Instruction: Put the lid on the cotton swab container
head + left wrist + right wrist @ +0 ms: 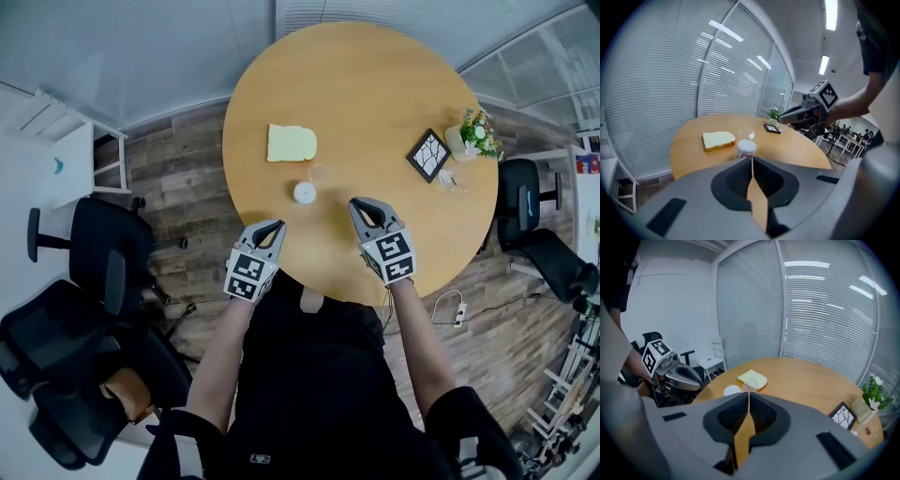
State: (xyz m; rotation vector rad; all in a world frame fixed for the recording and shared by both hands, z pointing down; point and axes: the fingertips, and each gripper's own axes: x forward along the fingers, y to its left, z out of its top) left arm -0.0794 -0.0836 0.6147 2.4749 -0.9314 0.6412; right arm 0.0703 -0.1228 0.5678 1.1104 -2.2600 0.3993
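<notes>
The cotton swab container, a small white round tub, stands on the round wooden table near its front edge. Its clear lid lies just behind it, apart from it. My left gripper hovers at the table's near edge, left of the tub, shut and empty. My right gripper is to the tub's right, also shut and holding nothing. In the left gripper view the tub sits straight ahead of the closed jaws, the lid behind. In the right gripper view the tub shows left of the jaws.
A yellow bread-shaped slice lies behind the lid. A black picture frame, a small potted plant and a clear small item stand at the table's right. Black office chairs stand on the floor at both sides.
</notes>
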